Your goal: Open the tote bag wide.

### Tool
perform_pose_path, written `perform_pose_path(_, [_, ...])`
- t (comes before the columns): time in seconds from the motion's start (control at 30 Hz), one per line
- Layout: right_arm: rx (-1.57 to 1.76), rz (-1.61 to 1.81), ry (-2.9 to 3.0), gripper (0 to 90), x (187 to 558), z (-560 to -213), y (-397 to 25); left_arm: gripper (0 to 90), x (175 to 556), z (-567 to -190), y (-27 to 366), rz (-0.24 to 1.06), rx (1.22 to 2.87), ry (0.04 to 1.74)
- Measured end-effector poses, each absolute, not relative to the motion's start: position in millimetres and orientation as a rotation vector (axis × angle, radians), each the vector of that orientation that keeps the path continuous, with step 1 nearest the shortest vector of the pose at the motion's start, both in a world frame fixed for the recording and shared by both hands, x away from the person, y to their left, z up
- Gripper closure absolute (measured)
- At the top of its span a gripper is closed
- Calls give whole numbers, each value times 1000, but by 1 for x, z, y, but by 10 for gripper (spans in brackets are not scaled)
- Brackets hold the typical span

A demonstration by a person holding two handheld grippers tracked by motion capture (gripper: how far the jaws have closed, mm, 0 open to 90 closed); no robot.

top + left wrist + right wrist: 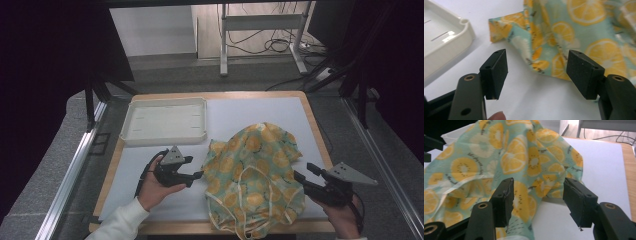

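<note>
A crumpled teal cloth printed with lemon slices point(255, 172) lies on the white mat, right of centre and reaching the near edge. My left gripper point(197, 175) sits just left of the cloth, open, its tips close to the cloth's left edge point(541, 63). In the left gripper view the left gripper point(537, 72) has bare mat between its jaws. My right gripper point(300, 176) is at the cloth's right edge, open. In the right gripper view the right gripper point(537, 198) has the cloth point(514, 162) bunched in front of its jaws, with a fold lying between them, not pinched.
An empty cream tray point(165, 120) stands at the back left of the mat; its corner point(464, 25) is near the left gripper. The white mat point(250, 112) covers a wooden table point(317, 135). Beyond the table are table legs and cables on the floor.
</note>
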State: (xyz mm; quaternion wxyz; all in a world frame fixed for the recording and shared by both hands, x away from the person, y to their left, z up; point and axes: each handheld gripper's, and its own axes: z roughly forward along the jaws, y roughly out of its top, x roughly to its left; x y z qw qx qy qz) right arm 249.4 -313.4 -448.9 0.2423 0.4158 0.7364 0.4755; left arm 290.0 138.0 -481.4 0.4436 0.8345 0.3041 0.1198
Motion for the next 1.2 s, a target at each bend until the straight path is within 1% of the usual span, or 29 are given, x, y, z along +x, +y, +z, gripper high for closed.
perform_pose_path(0.27, [1103,1323,2050,423,241,-447,-305,339,276,-471,128,268,2048,692])
perform_pose_path(0.53, [1053,1347,2089,417,223,-440,-295,314,262,-465,107,244,2074,617])
perform_pose_path(0.7, [1027,1338,2138,416,220,-443,-287,323,256,-463,96,224,2088,572])
perform_pose_path(0.83, [1051,1301,2172,412,222,-453,-286,320,256,-467,82,201,2116,551])
perform_pose_path(0.93, [1077,1285,2183,412,225,-460,-288,300,256,-471,72,176,2155,538])
perform_pose_path(1.03, [1087,1280,2188,412,226,-462,-289,282,255,-480,63,162,2196,536])
perform_pose_path(1.2, [1096,1276,2195,412,228,-466,-290,283,253,-489,54,158,2235,523])
